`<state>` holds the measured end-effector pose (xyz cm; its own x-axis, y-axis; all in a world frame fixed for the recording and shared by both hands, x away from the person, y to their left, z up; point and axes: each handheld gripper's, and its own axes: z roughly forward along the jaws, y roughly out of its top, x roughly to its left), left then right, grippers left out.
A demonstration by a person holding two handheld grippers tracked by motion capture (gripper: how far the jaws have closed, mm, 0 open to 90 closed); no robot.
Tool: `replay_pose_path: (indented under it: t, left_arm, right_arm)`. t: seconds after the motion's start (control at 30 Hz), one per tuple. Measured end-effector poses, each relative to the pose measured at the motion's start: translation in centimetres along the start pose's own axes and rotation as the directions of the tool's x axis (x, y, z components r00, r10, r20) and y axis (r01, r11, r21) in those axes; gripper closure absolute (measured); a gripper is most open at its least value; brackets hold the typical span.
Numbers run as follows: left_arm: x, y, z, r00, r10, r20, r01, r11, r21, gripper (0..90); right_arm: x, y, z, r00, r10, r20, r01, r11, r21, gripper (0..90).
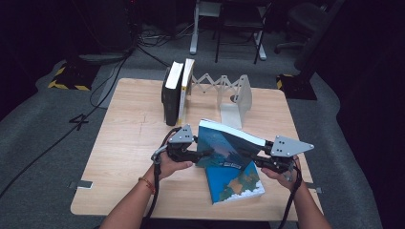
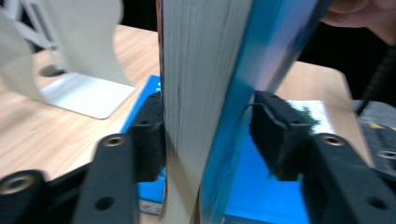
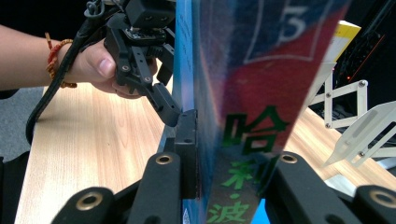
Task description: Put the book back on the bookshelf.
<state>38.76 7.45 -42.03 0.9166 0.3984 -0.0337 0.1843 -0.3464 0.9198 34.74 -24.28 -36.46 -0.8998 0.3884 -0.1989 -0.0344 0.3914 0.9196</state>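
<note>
My right tongs [image 1: 253,160] clamp the blue book [image 1: 229,143] while my left tongs [image 1: 204,153] loosely straddle its other edge, steadying it upright for the bookend [image 1: 239,98] ahead.

Two bare forearms rise from the bottom of the high view. The left hand [image 1: 168,164], a red cord bracelet at its wrist, holds the left gripper [image 1: 206,153] pointing right, its jaws partly apart. The right hand [image 1: 282,175] holds the right gripper [image 1: 249,155] pointing left, its jaws closed down firmly.
</note>
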Motion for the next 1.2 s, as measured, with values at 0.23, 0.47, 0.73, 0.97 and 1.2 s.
replay_pose_path:
  t: [0.23, 0.47, 0.73, 0.97, 1.2]
  left_arm:
    - [-0.3, -2.6, -2.2, 0.9876, 0.001, -0.157, 0.018, 0.9928, 0.119, 26.7]
    - [-1.2, -6.7, -4.6, 0.9818, 0.003, -0.190, 0.048, 0.9627, 0.266, 23.9]
    - [-1.5, -9.9, -6.2, 0.9799, -0.046, -0.194, 0.112, 0.9323, 0.344, 22.3]
    - [-1.1, -11.4, -6.9, 0.9696, -0.083, -0.230, 0.160, 0.9268, 0.340, 21.7]
    - [-0.8, -12.0, -6.9, 0.9660, -0.097, -0.240, 0.178, 0.9221, 0.344, 21.7]
  right_arm:
    - [-0.3, 0.6, 0.6, 0.9973, 0.035, 0.065, -0.035, 0.999, -0.010, 74.5]
    - [-0.9, 1.9, 1.6, 0.9914, 0.048, 0.122, -0.048, 0.999, -0.001, 74.7]
    - [-2.2, 3.8, 3.4, 0.9821, 0.055, 0.180, -0.059, 0.998, 0.021, 74.7]
    - [-3.9, 5.7, 5.3, 0.9729, 0.047, 0.226, -0.059, 0.997, 0.046, 74.7]
    - [-5.9, 7.0, 7.3, 0.9623, 0.068, 0.263, -0.082, 0.996, 0.042, 74.7]
